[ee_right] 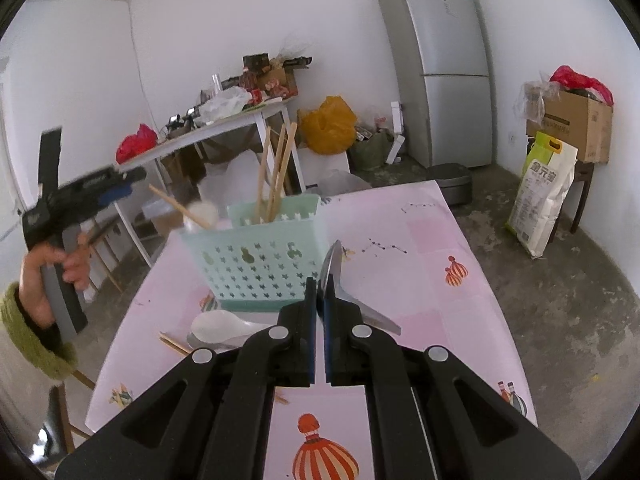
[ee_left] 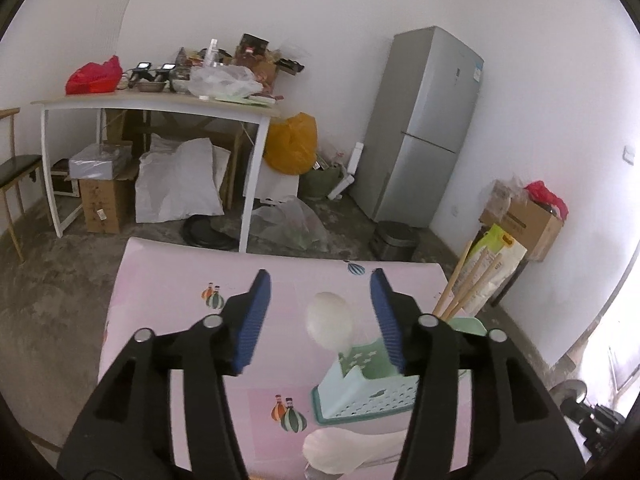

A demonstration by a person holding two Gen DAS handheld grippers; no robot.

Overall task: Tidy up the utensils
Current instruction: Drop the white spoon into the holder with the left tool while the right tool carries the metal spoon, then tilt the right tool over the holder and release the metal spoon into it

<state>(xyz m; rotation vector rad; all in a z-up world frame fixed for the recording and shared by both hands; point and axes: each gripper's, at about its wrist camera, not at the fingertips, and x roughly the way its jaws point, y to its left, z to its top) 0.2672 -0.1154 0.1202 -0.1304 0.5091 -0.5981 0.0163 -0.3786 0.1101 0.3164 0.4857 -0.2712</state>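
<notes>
Chopsticks (ee_right: 276, 172) and white spoon (ee_left: 330, 322) standing in basket (ee_right: 256, 264), beyond spread, empty left gripper (ee_left: 320, 284). Spoon (ee_right: 224, 326) lying loose left of right gripper (ee_right: 319, 292), pinching metal spoon (ee_right: 340, 280), not yet binned.

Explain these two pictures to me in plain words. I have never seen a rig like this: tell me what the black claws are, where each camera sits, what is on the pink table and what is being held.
No robot here: a person holds a two-finger claw in each hand, with a wide-angle camera on each claw looking along its fingers.

The left claw's view shows the left gripper open, with nothing pressed between its blue pads. Beyond it a white spoon stands in the green utensil basket.

The right claw's view shows the right gripper shut on a metal spoon. The person's left hand appears at the left edge.

The pink tablecloth carries the basket with wooden chopsticks in it; another white spoon and a loose chopstick lie beside it.
</notes>
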